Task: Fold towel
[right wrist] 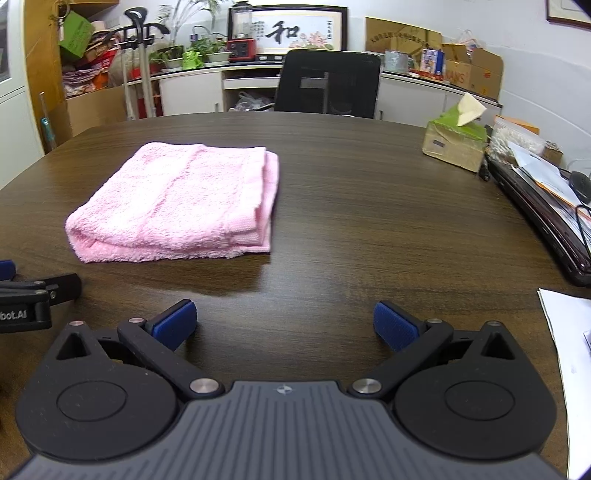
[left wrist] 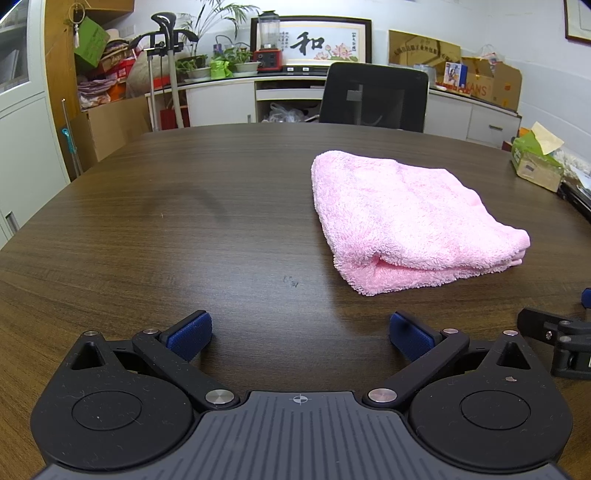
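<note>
Left wrist: towel (left wrist: 406, 218) lies folded on the table (left wrist: 184, 221), so I hold both grippers (left wrist: 300, 334) (right wrist: 285, 325) spread, empty, clear of it.

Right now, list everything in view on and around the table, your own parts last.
towel: one, pink, folded, flat on the table
table: one, dark wood
tissue box: one, green and tan, far right of the table
laptop: one, dark, right edge, papers on it
paper sheet: one, white, near right edge
office chair: one, black, behind the table
blender: one, red base, back counter
left tool: one, black with blue pads, open, empty
right tool: one, same colours, open, empty
</note>
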`<state>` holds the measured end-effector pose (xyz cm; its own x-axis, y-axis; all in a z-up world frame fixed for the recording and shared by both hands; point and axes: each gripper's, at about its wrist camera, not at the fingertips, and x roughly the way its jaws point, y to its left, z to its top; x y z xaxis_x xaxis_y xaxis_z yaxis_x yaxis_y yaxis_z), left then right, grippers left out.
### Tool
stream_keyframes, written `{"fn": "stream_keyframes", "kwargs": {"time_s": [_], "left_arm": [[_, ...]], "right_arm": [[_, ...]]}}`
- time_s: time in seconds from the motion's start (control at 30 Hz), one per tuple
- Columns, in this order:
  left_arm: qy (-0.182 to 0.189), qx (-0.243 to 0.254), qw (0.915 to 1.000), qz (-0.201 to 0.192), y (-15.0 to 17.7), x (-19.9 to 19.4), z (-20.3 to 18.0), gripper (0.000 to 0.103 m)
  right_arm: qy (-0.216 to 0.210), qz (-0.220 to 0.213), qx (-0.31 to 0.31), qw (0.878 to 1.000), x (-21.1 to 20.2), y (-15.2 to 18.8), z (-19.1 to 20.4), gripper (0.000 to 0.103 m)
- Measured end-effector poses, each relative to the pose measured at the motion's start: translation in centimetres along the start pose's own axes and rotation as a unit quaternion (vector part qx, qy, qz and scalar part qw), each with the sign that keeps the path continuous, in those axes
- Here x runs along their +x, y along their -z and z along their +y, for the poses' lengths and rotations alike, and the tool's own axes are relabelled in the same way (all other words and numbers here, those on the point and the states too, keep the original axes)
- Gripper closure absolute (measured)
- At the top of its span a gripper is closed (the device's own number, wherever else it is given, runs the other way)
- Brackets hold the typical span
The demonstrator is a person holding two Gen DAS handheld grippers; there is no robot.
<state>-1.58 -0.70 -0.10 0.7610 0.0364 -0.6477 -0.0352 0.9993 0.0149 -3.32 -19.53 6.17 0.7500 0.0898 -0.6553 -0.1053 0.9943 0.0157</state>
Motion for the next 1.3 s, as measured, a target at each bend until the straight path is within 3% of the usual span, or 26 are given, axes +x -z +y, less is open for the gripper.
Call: {"fn": "stream_keyframes", "kwargs": {"time_s": [1.3], "left_arm": [[0.010, 0.001, 1.0000, -0.002, -0.02, -0.13, 0.22, 0.000]], "right_arm": [[-0.006, 0.000, -0.005, 1.000, -0.20, 0.02, 0.30, 0.000]]}}
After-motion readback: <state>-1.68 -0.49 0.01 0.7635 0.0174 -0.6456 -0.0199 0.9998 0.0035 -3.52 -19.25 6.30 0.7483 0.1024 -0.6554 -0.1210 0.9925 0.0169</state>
